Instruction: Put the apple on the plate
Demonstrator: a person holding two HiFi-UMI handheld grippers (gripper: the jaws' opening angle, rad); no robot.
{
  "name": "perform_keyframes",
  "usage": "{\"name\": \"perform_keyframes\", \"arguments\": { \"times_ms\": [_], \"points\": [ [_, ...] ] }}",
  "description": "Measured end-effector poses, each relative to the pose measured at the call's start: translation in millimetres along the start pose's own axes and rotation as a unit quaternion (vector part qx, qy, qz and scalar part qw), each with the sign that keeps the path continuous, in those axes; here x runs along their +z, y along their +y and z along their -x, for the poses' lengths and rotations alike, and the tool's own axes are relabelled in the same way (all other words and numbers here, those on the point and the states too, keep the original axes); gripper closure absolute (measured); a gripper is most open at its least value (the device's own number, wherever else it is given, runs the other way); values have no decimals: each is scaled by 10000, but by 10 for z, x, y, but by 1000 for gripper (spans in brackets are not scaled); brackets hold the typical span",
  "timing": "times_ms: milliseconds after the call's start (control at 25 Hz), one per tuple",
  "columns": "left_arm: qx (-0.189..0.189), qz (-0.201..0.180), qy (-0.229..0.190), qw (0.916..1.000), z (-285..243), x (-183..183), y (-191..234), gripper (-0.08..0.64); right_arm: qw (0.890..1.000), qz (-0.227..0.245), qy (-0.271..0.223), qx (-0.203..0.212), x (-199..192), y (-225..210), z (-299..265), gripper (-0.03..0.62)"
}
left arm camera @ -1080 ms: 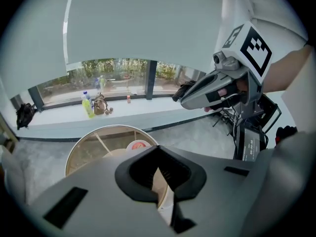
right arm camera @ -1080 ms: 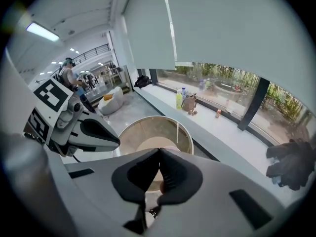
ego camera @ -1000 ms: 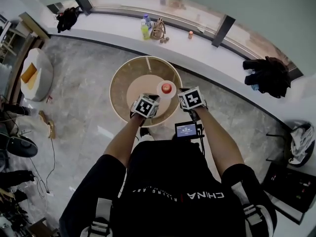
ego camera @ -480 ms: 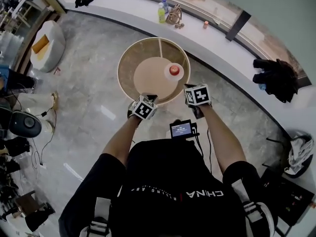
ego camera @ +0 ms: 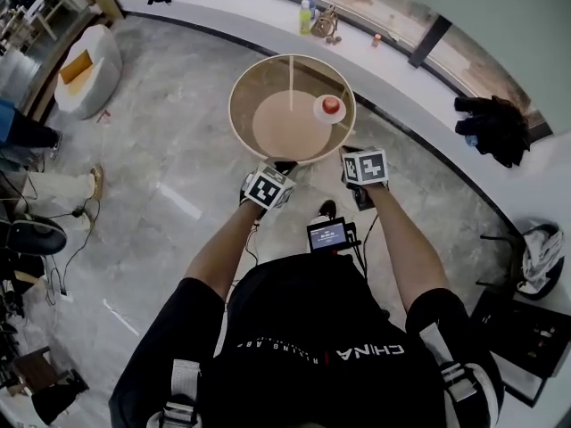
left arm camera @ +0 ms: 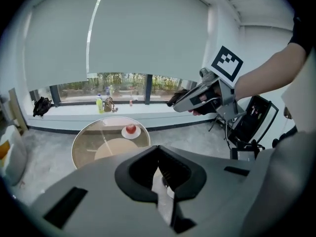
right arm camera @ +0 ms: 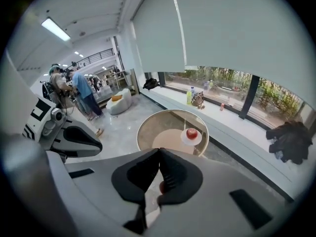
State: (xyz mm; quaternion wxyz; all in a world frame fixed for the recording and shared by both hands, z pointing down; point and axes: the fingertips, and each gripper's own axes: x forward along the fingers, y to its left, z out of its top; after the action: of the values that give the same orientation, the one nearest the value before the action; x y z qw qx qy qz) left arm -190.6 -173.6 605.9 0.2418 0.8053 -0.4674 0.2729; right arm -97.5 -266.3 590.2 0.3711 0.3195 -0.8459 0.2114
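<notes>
Stands back from the round glass-topped bench, looking steeply down on it with a hand-held gripper in each hand. Holds the left hand-held gripper off the bench's near edge, over the grey floor, jaws pressed together at the tips with nothing between them. Holds the right hand-held gripper short of the bench's near-right edge, jaws likewise closed tip to tip and empty. Touches the bench with neither.

Finds the red apple sitting on the small white plate, on the bench top at its far right side, close to the rim. Shows, through the glass, a round tan base under the bench's middle and a pale bar running from the middle toward the far rim.

Beyond the bench, takes in a long white window ledge carrying a yellow-green bottle and a small brown bag side by side. Further along that ledge, well to the right of the bench, picks out a dark heap of clothing. Well to the left of the bench, notes a white rounded seat with an orange cushion on it. On the near side of the bench, between the two forearms, carries a small lit screen at the chest. From the right gripper view, catches people standing far off to the bench's left.
</notes>
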Motion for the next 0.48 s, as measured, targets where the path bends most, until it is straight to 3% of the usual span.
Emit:
{"name": "perform_keyframes", "arguments": {
  "times_ms": [200, 480],
  "points": [
    [-103, -165, 172, 9997, 403, -569, -209, 543, 9993, 12, 115, -343, -530, 568, 318, 563],
    [-186, 125, 436, 9988, 621, -1181, -618, 543, 9971, 305, 380, -584, -1101, 882, 745, 563]
  ]
}}
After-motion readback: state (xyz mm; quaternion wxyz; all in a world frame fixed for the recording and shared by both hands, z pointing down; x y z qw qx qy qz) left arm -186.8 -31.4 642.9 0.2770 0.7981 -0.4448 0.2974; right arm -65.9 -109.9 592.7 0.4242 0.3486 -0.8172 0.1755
